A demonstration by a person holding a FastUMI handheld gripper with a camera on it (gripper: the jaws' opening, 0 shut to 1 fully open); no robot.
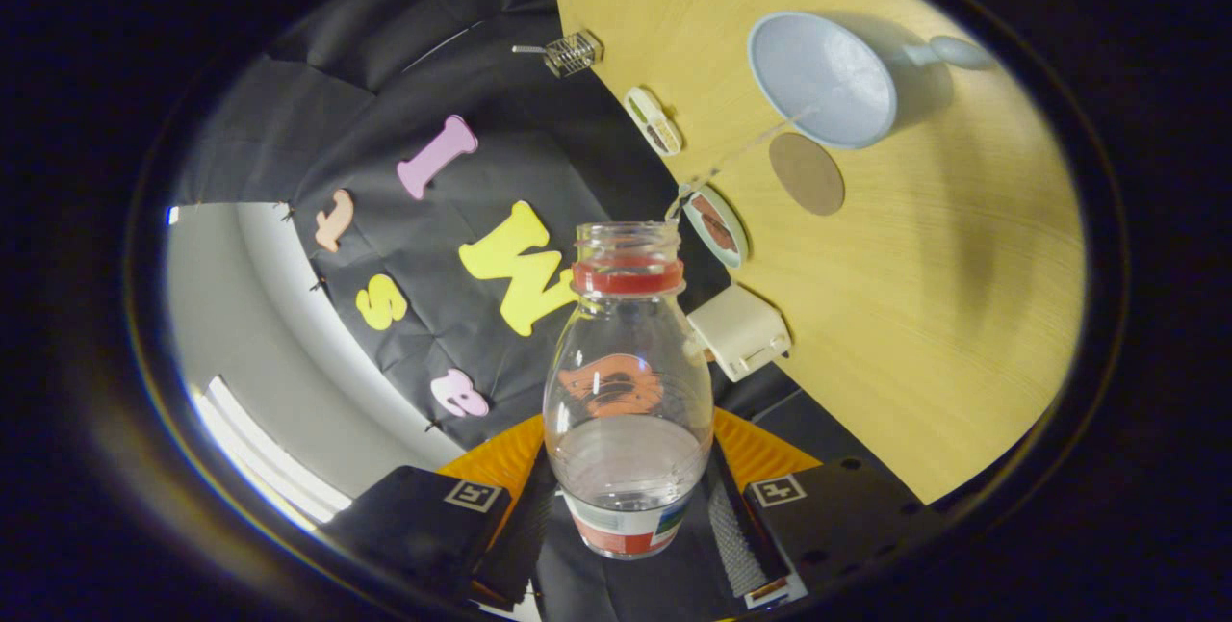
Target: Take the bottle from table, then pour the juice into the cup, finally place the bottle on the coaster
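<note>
Clear plastic red-collared bottle [628, 381] clamped between both gripper [628, 516] fingers, tilted; pale blue cup [823, 78] and round brown coaster [807, 173] at one o'clock.

Gripper [626, 506] made of two blocky fingers [423, 516], one on either side of the bottle [628, 381]. Marked on each block with a small square printed tag at the corner nearest the bottle. Lined inside with finely ribbed pads [736, 535], both pressed against the bottle's lower wall. Backed by ridged, wedge-shaped panels fanning out behind the bottle. Dotted with small round holes on the block right of the bottle.
</note>
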